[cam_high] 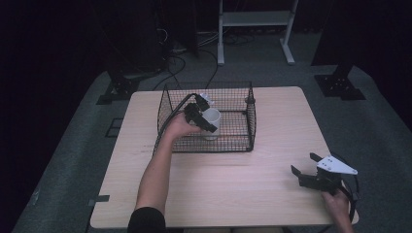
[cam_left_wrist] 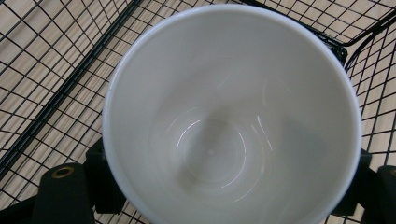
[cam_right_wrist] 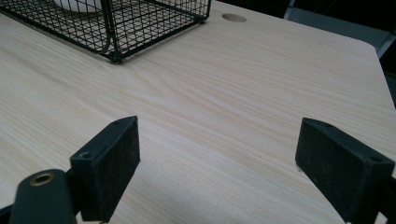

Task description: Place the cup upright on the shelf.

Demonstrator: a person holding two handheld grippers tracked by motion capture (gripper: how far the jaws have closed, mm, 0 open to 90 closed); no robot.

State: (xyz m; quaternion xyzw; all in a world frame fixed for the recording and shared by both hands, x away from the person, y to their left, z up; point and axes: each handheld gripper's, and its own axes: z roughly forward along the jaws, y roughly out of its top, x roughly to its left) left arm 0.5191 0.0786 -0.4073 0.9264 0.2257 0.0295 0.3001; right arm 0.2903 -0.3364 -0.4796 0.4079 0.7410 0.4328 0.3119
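Observation:
A white cup (cam_high: 213, 118) stands upright inside the black wire basket (cam_high: 204, 148) at the table's far middle. My left gripper (cam_high: 208, 114) reaches into the basket from the left, its jaws on either side of the cup. In the left gripper view I look down into the empty cup (cam_left_wrist: 229, 107); a black pad (cam_left_wrist: 100, 179) lies against its wall on the left, and another on the right. My right gripper (cam_high: 305, 164) rests near the table's front right corner, held by a hand. Its jaws stand wide open over bare wood (cam_right_wrist: 224, 158).
The wooden table (cam_high: 243, 194) has free room in front of and to the right of the basket (cam_right_wrist: 140, 28). A round hole (cam_right_wrist: 234, 17) is in the tabletop beyond the basket's corner. Stands, cables and a white frame (cam_high: 255, 19) lie on the dark floor behind.

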